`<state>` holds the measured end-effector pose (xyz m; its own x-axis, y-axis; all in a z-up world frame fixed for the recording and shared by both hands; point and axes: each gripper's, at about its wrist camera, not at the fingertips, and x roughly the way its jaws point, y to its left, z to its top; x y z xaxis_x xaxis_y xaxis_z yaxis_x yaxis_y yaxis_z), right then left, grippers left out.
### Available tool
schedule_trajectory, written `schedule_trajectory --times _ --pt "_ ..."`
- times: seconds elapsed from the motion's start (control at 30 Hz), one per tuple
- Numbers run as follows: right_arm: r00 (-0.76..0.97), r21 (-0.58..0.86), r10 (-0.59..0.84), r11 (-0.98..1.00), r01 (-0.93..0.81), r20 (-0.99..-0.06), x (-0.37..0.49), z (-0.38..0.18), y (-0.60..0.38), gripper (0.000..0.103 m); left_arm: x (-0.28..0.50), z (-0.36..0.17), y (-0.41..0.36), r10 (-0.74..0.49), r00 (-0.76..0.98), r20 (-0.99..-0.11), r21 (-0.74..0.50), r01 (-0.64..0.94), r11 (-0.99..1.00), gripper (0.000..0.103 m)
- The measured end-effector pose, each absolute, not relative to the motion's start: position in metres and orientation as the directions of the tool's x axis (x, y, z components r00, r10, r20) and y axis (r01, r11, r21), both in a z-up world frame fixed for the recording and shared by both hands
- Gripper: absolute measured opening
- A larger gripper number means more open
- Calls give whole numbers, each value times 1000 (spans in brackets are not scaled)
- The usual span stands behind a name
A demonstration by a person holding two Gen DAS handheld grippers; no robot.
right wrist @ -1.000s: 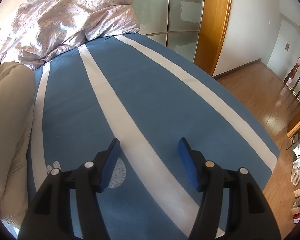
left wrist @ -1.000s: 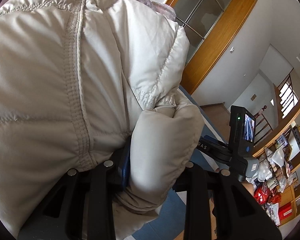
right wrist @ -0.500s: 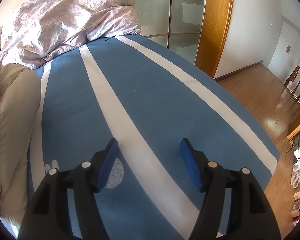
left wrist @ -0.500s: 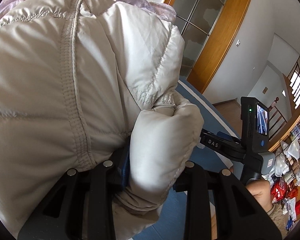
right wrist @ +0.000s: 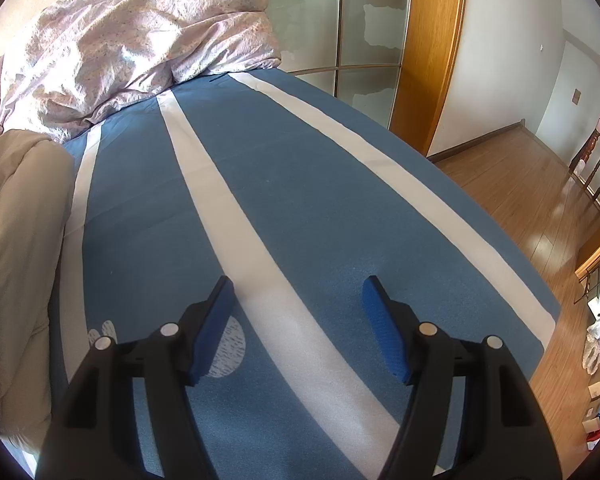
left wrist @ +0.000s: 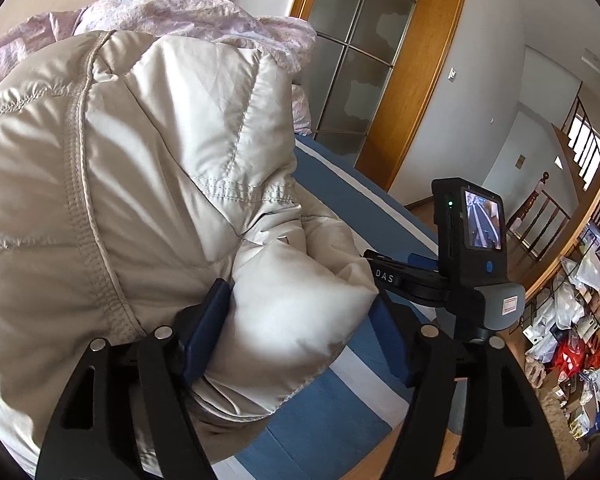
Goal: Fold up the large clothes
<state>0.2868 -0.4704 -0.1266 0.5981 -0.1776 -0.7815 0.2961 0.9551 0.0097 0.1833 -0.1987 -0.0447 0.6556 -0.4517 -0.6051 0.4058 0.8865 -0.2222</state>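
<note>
**Letting go of the puffer jacket**

My left gripper [left wrist: 296,328] has just been opening, the cream jacket [left wrist: 140,200] bulging between slack pads. My right gripper [right wrist: 296,328] hangs spread, empty, over the striped bed [right wrist: 320,200]. Jacket's bunched along the bed's left edge; probably more folding left.

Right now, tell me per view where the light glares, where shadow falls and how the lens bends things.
Left wrist view: sunlight blows out the puffy jacket panels, with soft shadows in its folds; the door frame bows from fisheye.
Right wrist view: glare on the wooden floor and the bedsheet's white stripe; the floral duvet is brightly lit; the stripes curve outward, and the corners are black.
</note>
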Motion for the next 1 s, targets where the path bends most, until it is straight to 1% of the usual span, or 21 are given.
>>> schedule_trajectory --times 0.07,0.13,0.2,0.43,0.57,0.83,1.0 --pt "598 10 -178 955 297 -782 287 -127 -470 67 181 -43 -202 -472 644 -601 -237 421 876 71" --pt "598 10 -178 955 297 -782 286 -127 -470 67 178 -39 -204 -491 637 -595 -243 439 865 76" --pt "598 11 -178 955 298 -781 287 -127 -471 67 173 -36 -211 -500 632 -592 -233 459 857 77" --pt "595 16 -182 950 312 -783 284 -126 -472 67 156 -23 -223 -562 580 -590 -238 540 807 77" --pt "594 19 -188 946 324 -783 281 -126 -472 67 147 -14 -223 -587 566 -579 -263 552 791 77" --pt "588 19 -209 934 358 -782 274 -127 -479 67 135 9 -210 -591 605 -534 -259 548 795 77" --pt "579 7 -279 897 442 -766 265 -122 -493 67 133 18 -203 -583 630 -513 -255 538 804 77"
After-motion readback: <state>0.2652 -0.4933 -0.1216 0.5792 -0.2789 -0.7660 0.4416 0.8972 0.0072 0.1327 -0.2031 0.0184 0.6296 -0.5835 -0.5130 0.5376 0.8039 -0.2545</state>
